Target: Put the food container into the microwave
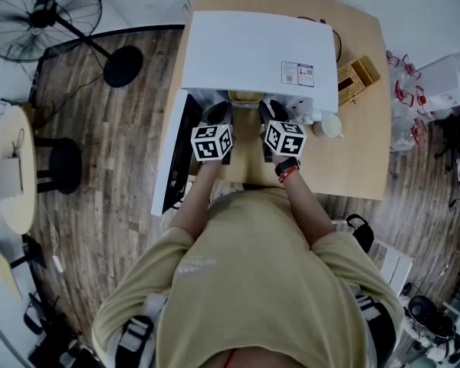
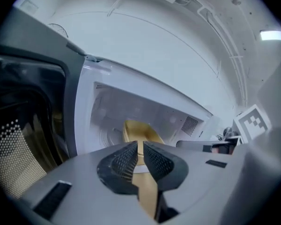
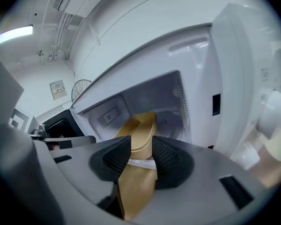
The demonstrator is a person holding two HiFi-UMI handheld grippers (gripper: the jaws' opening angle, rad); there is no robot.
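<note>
The tan food container (image 1: 245, 96) sits in the mouth of the white microwave (image 1: 253, 52), held from both sides. My left gripper (image 1: 219, 110) is shut on its left rim and my right gripper (image 1: 271, 110) on its right rim. In the left gripper view the container (image 2: 139, 132) reaches into the white cavity (image 2: 126, 107) beyond the left gripper (image 2: 140, 156), whose jaws pinch the thin rim. The right gripper view shows the container (image 3: 139, 124) tilted between the pads of the right gripper (image 3: 141, 157). The container's contents are hidden.
The microwave door (image 1: 172, 159) hangs open to the left, dark glass (image 2: 23, 125) beside my left gripper. A white bottle (image 1: 328, 126) and a wicker basket (image 1: 356, 79) stand right of the microwave on the wooden table (image 1: 368, 159). A floor fan (image 1: 42, 14) stands far left.
</note>
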